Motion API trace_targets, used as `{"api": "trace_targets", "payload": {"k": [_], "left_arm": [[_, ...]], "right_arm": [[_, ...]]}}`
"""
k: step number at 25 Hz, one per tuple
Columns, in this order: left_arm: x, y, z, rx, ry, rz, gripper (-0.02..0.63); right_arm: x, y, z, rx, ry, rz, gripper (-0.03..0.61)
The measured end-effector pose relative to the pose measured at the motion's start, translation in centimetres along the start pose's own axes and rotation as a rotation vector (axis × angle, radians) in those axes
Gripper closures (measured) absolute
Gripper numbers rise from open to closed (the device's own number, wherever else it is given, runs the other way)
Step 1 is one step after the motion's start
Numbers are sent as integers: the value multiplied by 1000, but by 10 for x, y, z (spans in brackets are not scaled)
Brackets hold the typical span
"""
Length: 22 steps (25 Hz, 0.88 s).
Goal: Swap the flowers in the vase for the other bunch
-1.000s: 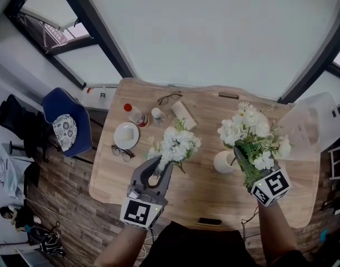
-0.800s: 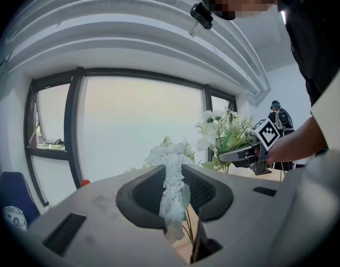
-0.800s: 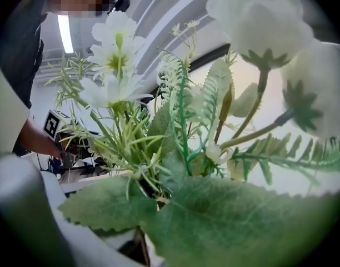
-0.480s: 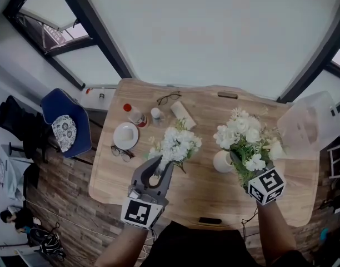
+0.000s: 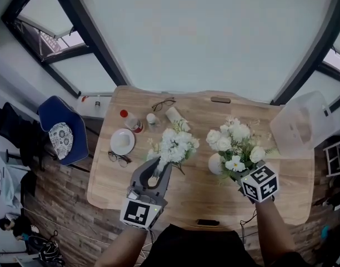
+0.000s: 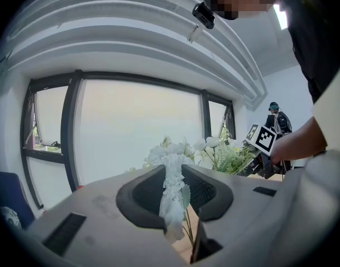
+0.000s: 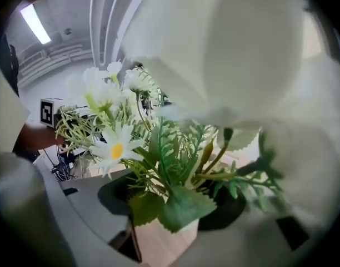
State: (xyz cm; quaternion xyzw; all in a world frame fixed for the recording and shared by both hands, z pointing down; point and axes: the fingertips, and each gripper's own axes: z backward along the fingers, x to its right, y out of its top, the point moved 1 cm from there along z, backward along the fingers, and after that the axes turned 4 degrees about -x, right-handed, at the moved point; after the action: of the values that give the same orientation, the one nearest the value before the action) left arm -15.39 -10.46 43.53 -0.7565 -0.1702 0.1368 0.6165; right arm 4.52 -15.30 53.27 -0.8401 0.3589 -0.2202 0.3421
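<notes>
- One wooden table (image 5: 192, 196), window wall (image 5: 203, 38) behind, blue chair (image 5: 54, 118) at left.
- Left gripper (image 5: 162, 167) clamped on white bunch (image 5: 174, 143), held clear of the vase.
- Right gripper (image 5: 235, 177) opening, daisy bunch (image 5: 234, 141) loose between jaws, stems at white vase (image 5: 214, 163).

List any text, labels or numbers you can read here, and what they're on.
No text can be read in any view.
Left marker cube and right marker cube: black-and-white square patterns only, no letters or digits.
Red-capped bottle: label too small to read.
</notes>
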Motion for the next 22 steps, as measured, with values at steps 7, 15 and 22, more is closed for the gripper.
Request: {"api": "trace_targets", "payload": {"k": [7,15,22], "left_arm": [[9,9,-6,25,-36,3,529],[25,18,-13,54,-83,-7,529],[38,31,-16,107,-111,-5,529]], "right_arm": [[0,-21,12,-80,-19,-36,302],[2,-35,39,-101,-65,-58,302],[5,-27,70,-43,-123,-61,302]]}}
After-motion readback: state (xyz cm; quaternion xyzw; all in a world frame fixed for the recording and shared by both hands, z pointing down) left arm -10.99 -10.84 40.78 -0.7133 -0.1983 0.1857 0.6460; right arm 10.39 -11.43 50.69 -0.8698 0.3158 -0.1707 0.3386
